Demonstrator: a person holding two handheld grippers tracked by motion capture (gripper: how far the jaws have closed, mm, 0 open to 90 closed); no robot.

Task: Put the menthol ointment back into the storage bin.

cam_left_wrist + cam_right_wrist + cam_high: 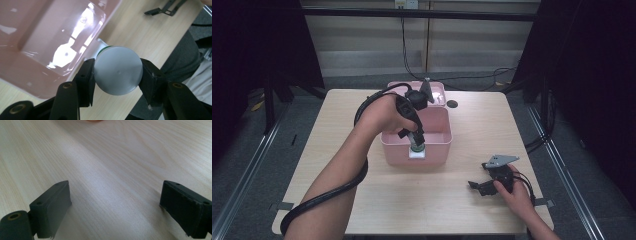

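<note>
The counter (120, 157) is pale wood with fine visible grain and a matt finish. The pink bin (37, 50) looks like glossy plastic, throwing bright reflections. The round grey cap (117, 71) is smooth and matt. The left claw (117, 75) pads (86, 77) are dull black.

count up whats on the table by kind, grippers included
pink bins: 1
pink lids: 1, behind the bin
bottles with a grey cap: 1, held over the bin's near wall
small dark discs: 1
grippers: 2, the left gripper and the right gripper
total: 6
</note>
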